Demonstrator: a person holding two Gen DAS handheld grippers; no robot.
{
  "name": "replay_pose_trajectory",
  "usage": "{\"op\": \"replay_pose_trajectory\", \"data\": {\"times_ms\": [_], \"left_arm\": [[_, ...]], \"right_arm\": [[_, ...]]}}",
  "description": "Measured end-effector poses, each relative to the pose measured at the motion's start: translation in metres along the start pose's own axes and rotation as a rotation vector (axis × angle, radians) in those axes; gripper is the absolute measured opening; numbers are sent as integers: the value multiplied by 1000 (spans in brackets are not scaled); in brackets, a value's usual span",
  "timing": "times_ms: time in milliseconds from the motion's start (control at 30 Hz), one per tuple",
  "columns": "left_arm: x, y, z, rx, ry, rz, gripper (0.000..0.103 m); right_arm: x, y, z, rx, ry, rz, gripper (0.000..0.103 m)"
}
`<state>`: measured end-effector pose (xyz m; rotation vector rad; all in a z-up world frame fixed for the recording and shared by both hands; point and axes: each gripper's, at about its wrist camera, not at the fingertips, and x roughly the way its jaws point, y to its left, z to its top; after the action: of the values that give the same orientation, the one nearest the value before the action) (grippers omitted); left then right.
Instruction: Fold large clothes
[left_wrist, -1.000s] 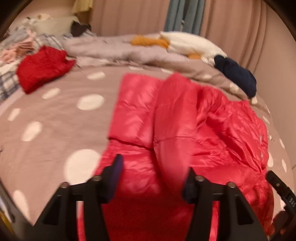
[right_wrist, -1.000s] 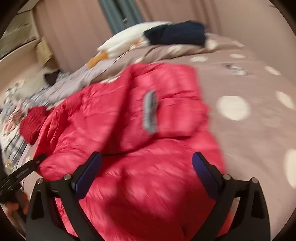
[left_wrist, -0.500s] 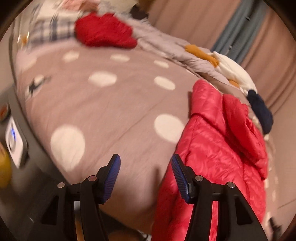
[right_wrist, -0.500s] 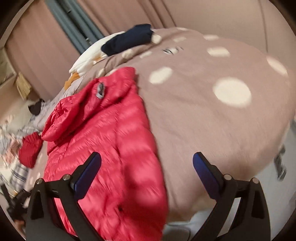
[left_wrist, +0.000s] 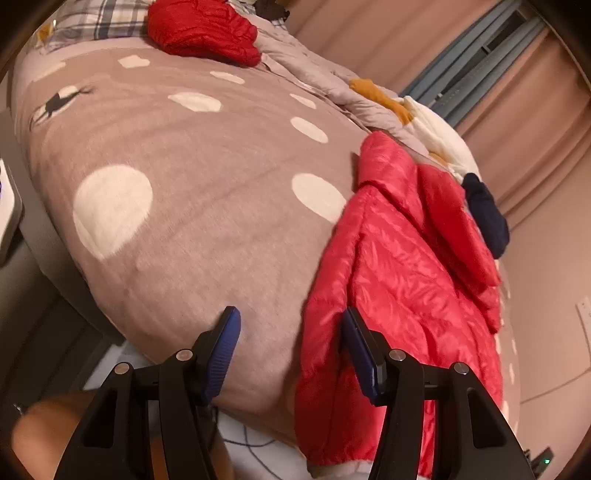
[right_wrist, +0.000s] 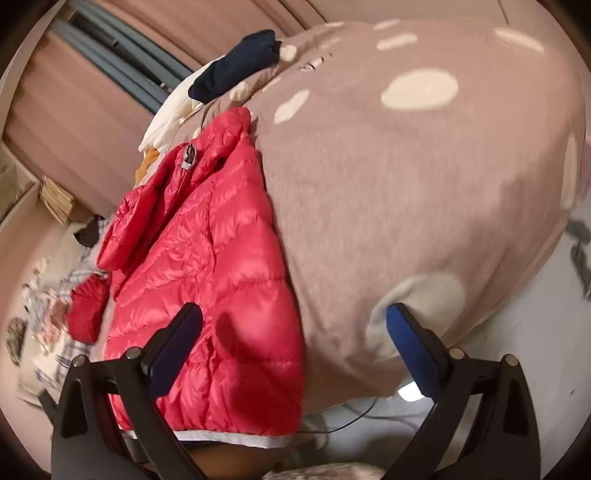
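A red puffer jacket lies lengthwise on the taupe polka-dot bedspread, both sides folded in, its hem hanging over the near bed edge. It also shows in the right wrist view. My left gripper is open and empty, hovering at the jacket's left edge near the hem. My right gripper is open wide and empty, over the jacket's right edge near the hem, with bedspread to its right.
A folded red garment, plaid cloth, a grey duvet, white and navy items lie at the bed's far side. Curtains stand behind. Floor with cables lies below the bed edge.
Both grippers have pulled back from over the jacket toward the near bed edge and swung outward. The jacket now lies as a narrow folded strip. Both grippers stayed open.
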<state>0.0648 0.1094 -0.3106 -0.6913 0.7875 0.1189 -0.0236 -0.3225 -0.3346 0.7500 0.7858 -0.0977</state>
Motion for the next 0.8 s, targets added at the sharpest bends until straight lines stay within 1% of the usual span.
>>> {"op": "replay_pose_trajectory", "data": {"times_ms": [133, 167, 233, 267, 333, 367, 400, 467, 500, 533, 567, 633, 667, 700, 733, 800], "left_arm": [[0, 2, -10, -53, 4, -50, 56], [-1, 2, -13, -73, 9, -77, 56], [-2, 2, -19, -108, 27, -145, 56], [-3, 2, -22, -133, 36, -189, 56], [2, -2, -27, -166, 92, -289, 56], [4, -6, -31, -176, 117, -326, 56], [4, -10, -34, -170, 120, -345, 56], [3, -20, -36, -131, 109, -352, 56], [4, -22, -37, -123, 120, -354, 56], [5, -23, -36, -133, 135, -373, 56], [3, -22, -37, -147, 138, -397, 56], [-1, -18, -36, -189, 143, -496, 56], [-1, -16, -36, -201, 152, -523, 56], [-1, -16, -37, -206, 167, -540, 56], [-1, -15, -38, -200, 175, -530, 59], [-3, -11, -41, -191, 155, -461, 60]], "right_arm": [[10, -1, -14, 89, 43, 76, 99], [12, 1, -18, 100, 54, 90, 98], [16, 6, -27, 113, 81, 117, 96], [21, 11, -33, 112, 108, 151, 96], [26, 23, -42, 103, 147, 188, 95], [27, 31, -47, 92, 157, 205, 95], [26, 38, -50, 76, 153, 214, 95], [22, 51, -52, 41, 135, 228, 95], [19, 57, -52, 28, 127, 250, 95], [16, 61, -51, 23, 121, 270, 95], [13, 64, -50, 24, 110, 289, 95], [11, 67, -46, 36, 87, 318, 95], [12, 68, -45, 46, 84, 329, 95], [13, 66, -45, 56, 86, 339, 95], [15, 64, -41, 65, 91, 343, 95], [22, 63, -42, 67, 105, 323, 95]]}}
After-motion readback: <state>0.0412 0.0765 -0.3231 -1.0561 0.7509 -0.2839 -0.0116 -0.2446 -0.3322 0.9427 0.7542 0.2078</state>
